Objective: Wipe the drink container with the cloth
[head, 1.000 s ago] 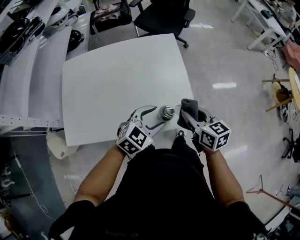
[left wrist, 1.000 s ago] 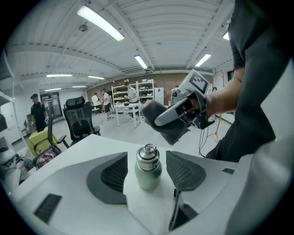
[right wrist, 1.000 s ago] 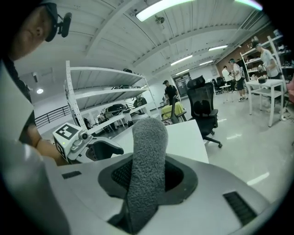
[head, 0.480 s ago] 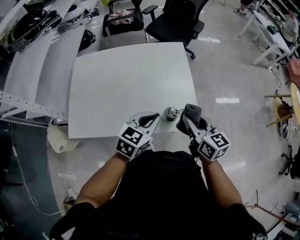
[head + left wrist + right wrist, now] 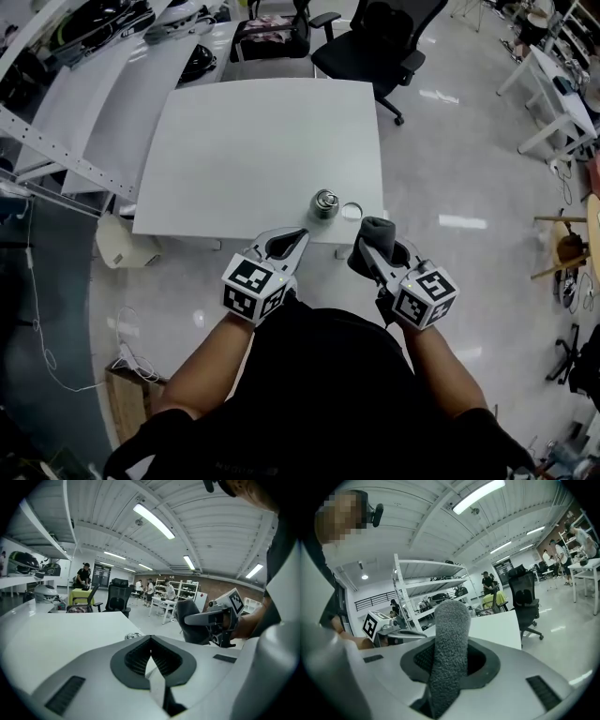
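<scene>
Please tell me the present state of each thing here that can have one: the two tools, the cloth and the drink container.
left tool: shut, nothing between its jaws.
right tool: shut on the cloth.
cloth: clamped, standing up out of the jaws.
drink container: upright on the table, touched by neither tool.

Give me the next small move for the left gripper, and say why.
Probably open the left gripper and reach toward the drink container: its jaws are shut and empty, the container stands unheld on the table, and the right gripper clamps the cloth.
</scene>
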The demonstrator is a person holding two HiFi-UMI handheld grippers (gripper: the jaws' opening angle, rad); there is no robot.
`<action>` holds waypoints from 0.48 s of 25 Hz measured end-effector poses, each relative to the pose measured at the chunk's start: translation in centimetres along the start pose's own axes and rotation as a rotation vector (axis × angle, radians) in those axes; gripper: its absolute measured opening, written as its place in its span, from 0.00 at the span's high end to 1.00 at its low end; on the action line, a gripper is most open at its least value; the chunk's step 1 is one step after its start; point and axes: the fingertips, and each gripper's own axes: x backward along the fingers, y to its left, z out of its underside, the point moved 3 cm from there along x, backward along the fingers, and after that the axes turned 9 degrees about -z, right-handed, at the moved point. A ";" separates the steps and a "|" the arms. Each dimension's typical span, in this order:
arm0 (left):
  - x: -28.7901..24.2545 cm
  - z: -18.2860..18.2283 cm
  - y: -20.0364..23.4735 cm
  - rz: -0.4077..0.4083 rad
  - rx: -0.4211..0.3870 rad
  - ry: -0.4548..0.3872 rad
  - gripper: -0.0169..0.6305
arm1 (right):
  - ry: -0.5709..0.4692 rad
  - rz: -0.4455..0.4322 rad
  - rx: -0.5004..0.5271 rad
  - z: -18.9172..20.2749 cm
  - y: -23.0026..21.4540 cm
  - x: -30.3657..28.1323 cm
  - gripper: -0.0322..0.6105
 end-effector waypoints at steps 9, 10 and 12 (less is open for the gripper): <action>4.1 3.1 -7.9 -0.056 0.076 -0.003 0.95 | 0.060 -0.071 -0.002 4.0 3.1 6.6 0.78; 4.7 3.3 -8.5 -0.064 0.085 -0.006 0.95 | 0.060 -0.075 -0.003 4.1 3.4 7.1 0.78; 5.7 3.7 -9.3 -0.080 0.114 -0.009 0.95 | 0.058 -0.081 -0.008 4.4 4.1 8.0 0.78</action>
